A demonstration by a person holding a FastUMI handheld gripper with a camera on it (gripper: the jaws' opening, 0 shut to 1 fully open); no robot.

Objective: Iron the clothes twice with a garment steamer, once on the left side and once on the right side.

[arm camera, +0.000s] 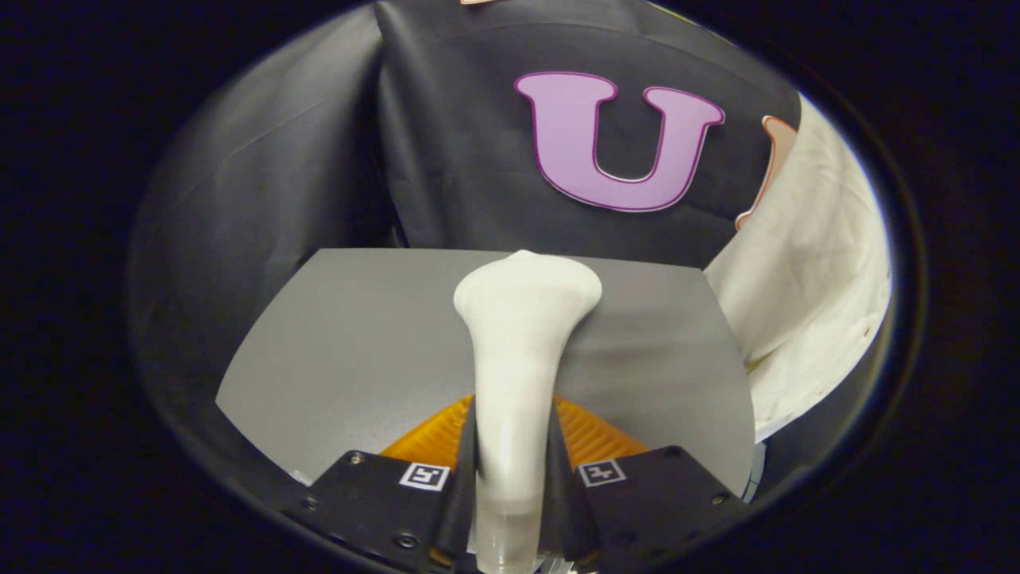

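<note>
A white garment steamer [518,351] stands up between my fingers, its slim handle pinched by both of them and its wide head flaring out beyond them. My gripper [514,446] is shut on that handle. It hovers over a grey tabletop [358,335]. A white garment [805,295] hangs off to the right of the steamer, past the table's right edge, against the dark booth wall. The steamer head is apart from the garment, with a stretch of table between them.
The grey tabletop's far edge meets the black cloth wall [478,159] just beyond the steamer head. A fold of the cloth runs down at the back left corner. The table's left edge [263,319] slants towards me.
</note>
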